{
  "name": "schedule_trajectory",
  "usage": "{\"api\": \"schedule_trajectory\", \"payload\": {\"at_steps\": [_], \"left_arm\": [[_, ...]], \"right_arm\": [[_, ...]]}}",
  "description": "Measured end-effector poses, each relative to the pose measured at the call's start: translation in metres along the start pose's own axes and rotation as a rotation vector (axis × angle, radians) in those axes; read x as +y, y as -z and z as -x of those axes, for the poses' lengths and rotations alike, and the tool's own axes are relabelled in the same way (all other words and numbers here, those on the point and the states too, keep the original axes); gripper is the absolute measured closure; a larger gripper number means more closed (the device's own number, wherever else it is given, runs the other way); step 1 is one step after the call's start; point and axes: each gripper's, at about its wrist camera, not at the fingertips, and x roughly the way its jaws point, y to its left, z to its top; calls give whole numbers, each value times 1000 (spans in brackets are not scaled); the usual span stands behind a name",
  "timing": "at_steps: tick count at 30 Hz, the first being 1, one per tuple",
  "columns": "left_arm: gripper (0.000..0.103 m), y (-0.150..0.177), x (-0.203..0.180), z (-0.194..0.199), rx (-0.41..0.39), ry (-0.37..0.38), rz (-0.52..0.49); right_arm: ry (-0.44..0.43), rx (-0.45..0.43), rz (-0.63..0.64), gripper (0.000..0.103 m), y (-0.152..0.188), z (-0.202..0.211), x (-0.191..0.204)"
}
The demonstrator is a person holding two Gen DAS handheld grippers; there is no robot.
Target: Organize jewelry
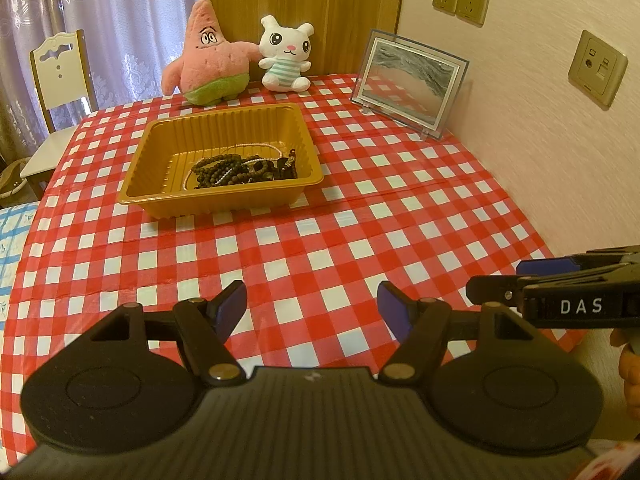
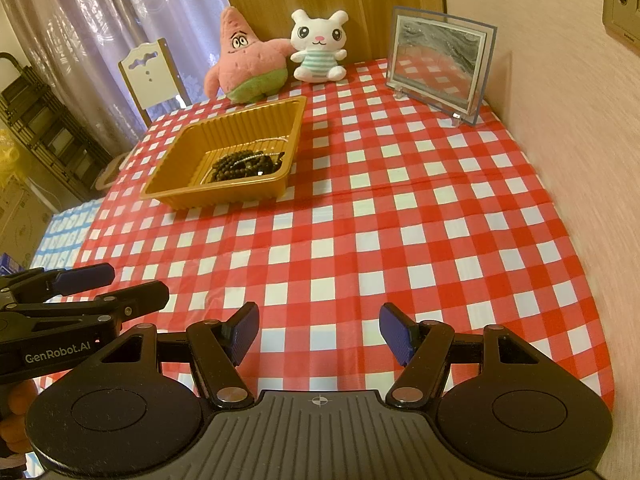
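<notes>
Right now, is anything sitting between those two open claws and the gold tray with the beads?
No. In both wrist views, only bare red-and-white checked tablecloth lies between the left gripper, the right gripper and the gold tray holding the bead strands.

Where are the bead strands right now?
In both views the beads lie heaped in the gold tray, toward its right near corner, on the checked cloth just in front of the pink star plush.

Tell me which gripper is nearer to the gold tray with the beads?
Left, slightly. The left gripper sits almost straight in front of the gold tray. The right gripper is off to the tray's right. Both open, well short of it.
</notes>
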Motion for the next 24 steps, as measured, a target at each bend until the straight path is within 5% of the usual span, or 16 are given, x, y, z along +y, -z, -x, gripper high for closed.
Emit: {"api": "schedule_trajectory", "payload": {"at_steps": [24], "left_arm": [[33, 1, 1, 2, -3, -1, 1]], "right_arm": [[1, -3, 5, 36, -2, 0, 0]]}}
